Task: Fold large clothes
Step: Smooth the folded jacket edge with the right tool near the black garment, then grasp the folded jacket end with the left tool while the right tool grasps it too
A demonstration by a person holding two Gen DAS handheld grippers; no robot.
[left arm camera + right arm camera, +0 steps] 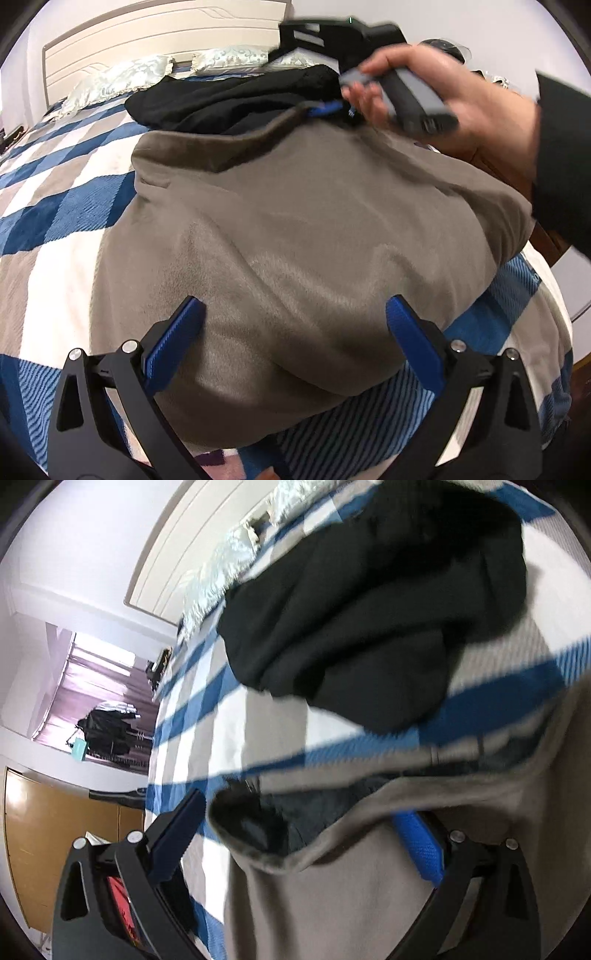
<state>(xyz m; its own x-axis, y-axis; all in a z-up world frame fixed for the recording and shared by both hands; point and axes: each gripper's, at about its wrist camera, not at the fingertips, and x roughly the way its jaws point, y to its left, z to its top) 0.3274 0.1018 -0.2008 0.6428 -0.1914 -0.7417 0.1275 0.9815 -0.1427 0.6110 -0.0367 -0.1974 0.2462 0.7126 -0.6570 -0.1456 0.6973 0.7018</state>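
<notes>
Left wrist view shows the folded grey garment [295, 236] lying on the checked bedspread [66, 206] just under the released, wide-spread left gripper [295, 317].

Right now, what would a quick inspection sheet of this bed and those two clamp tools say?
Surface: bed under a blue, white and grey checked cover.
Job's things: grey garment lying folded on the cover; black garment bunched beyond it, nearer the pillows.
Clutter: nothing seen.
Grippers: left gripper open above the grey garment's near edge, holding nothing. Right gripper open, grey cloth loose between its fingers; a hand carries it.
Cables: nothing seen.
Surroundings: headboard, purple curtain, wooden cabinet.
</notes>
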